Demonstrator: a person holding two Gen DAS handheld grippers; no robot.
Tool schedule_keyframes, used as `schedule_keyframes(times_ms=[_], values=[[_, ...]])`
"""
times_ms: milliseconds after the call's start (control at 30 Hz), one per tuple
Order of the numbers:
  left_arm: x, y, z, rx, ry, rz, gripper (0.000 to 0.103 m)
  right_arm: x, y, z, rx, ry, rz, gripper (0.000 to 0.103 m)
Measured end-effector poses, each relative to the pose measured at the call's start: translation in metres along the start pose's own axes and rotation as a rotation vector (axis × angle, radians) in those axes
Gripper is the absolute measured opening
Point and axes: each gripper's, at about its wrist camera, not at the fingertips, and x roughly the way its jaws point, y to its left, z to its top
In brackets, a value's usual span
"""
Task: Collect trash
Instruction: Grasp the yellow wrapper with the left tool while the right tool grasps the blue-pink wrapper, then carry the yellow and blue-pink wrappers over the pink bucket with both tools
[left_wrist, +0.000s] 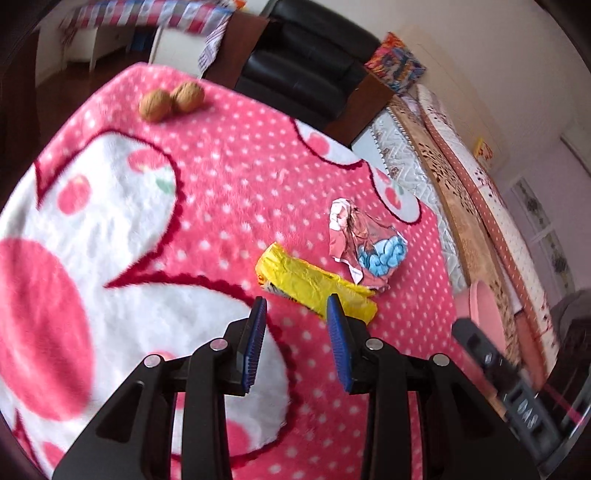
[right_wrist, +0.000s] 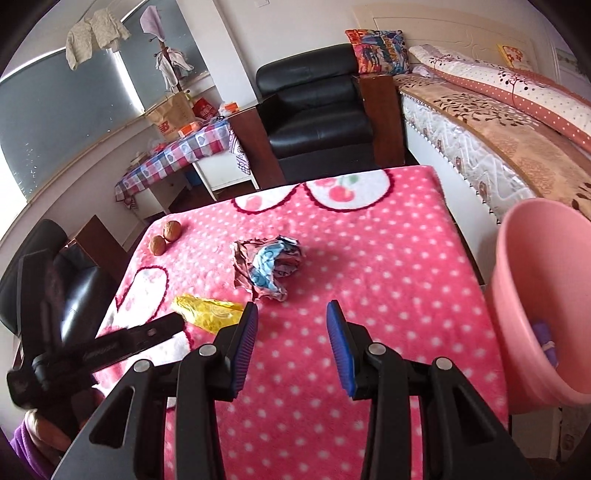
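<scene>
Left claw (left_wrist: 297, 306) agape, tilted down; right claw (right_wrist: 291, 312) likewise, empty.

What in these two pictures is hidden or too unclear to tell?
- Pink bin, right wrist view: frame edge cuts it off; only a purple scrap shows inside.
- Yellow wrapper, right wrist view: part hidden by left gripper.
- Yellow wrapper's print, left wrist view: too small to read.

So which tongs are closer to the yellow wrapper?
The left tongs. They hang open right at the yellow wrapper, its near edge between their tips. The right tongs are open too, off beside it over bare blanket, nearer the crumpled wrapper.
</scene>
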Motion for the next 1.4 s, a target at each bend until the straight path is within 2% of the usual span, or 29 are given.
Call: schedule_keyframes(times_ms=[133, 333, 400, 467, 567, 833, 1000, 1033, 1067, 1133, 1167, 1400], values=[[0.016, 0.005, 0.012, -0.118, 0.038, 0.008, 0.034, 0.005, -0.002, -0.001, 0.006, 0.01, -0.001, 0.038], [0.023, -0.004, 0.023, -0.153, 0.002, 0.033, 0.034, 0.012, -0.005, -0.003, 0.009, 0.026, -0.001, 0.038], [0.025, -0.007, 0.026, -0.145, -0.007, 0.041, 0.033, 0.015, -0.004, -0.003, 0.008, 0.033, 0.005, 0.038], [0.024, -0.009, 0.027, -0.121, -0.02, 0.035, 0.016, 0.017, -0.003, -0.002, 0.005, 0.036, 0.01, 0.039], [0.019, -0.011, 0.027, -0.082, -0.027, 0.027, 0.007, 0.021, 0.0, 0.001, -0.002, 0.039, 0.022, 0.039], [-0.013, -0.007, 0.022, 0.0, -0.073, 0.014, 0.004, 0.054, 0.012, 0.019, 0.013, 0.066, 0.06, 0.039], [-0.027, -0.006, 0.016, 0.045, -0.098, 0.015, 0.004, 0.073, 0.021, 0.027, 0.019, 0.063, 0.041, 0.039], [-0.028, -0.006, 0.016, 0.047, -0.099, 0.015, 0.004, 0.076, 0.022, 0.028, 0.019, 0.062, 0.036, 0.038], [-0.029, -0.006, 0.015, 0.049, -0.099, 0.012, 0.004, 0.078, 0.023, 0.028, 0.02, 0.062, 0.03, 0.033], [-0.03, -0.004, 0.014, 0.048, -0.098, 0.009, 0.004, 0.082, 0.024, 0.029, 0.02, 0.069, 0.025, 0.018], [-0.03, -0.004, 0.013, 0.046, -0.097, 0.008, 0.004, 0.083, 0.023, 0.028, 0.023, 0.075, 0.026, 0.007], [-0.038, -0.003, 0.008, 0.058, -0.102, -0.005, 0.004, 0.051, 0.017, 0.017, 0.041, 0.048, 0.053, 0.001]])
